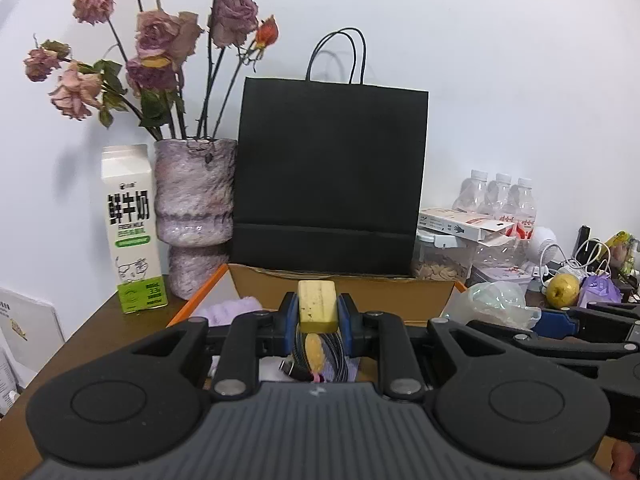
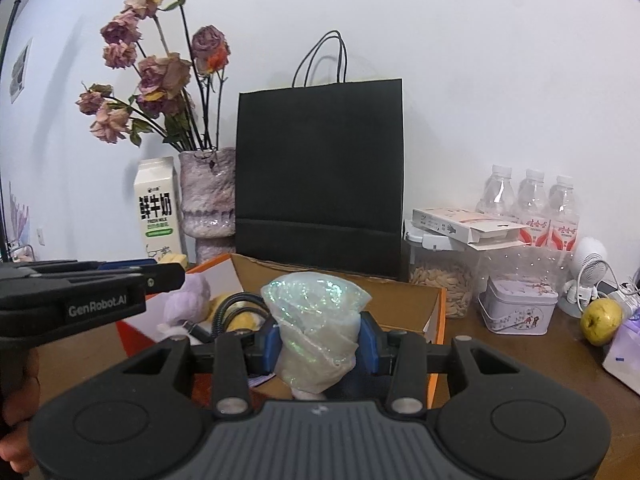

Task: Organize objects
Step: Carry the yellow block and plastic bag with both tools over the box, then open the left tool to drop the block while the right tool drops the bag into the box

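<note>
My left gripper is shut on a pale yellow block and holds it above an open orange cardboard box. My right gripper is shut on a crumpled iridescent plastic bag over the same box. In the box lie a purple plush, a black cable and something yellow. The bag also shows in the left wrist view, beside the right gripper's fingers. The left gripper shows at the left of the right wrist view.
A black paper bag stands behind the box. A milk carton and a vase of dried roses stand at left. At right are water bottles, a clear jar, a tin, a small fan and a yellow pear.
</note>
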A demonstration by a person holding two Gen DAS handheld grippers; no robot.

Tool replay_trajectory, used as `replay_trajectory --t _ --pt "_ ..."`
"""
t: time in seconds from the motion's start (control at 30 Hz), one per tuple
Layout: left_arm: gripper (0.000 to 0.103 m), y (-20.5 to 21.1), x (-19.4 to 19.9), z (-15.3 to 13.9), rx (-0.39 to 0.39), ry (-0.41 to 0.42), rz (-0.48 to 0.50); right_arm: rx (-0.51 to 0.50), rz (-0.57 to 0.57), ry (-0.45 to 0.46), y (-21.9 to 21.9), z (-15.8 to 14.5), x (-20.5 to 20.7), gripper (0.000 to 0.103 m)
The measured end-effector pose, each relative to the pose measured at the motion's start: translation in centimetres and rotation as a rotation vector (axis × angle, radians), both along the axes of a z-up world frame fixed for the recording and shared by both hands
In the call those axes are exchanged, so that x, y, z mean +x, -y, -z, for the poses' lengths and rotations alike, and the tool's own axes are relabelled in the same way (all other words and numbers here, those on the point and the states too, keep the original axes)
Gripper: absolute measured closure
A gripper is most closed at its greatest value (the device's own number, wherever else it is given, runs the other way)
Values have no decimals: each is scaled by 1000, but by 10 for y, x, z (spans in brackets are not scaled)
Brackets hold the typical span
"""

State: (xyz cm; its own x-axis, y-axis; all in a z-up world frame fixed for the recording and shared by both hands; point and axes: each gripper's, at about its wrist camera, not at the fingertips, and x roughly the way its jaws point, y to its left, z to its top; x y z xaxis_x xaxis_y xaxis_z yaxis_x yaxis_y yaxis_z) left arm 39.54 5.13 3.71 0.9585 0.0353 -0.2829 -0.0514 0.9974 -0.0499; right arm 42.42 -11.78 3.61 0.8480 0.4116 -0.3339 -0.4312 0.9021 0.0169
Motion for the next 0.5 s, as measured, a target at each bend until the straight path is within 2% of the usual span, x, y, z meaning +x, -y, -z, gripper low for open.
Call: replay_trajectory --t 0.5 --pt "81 -7 55 1 19 7 3 -23 4 0 -13 6 57 64"
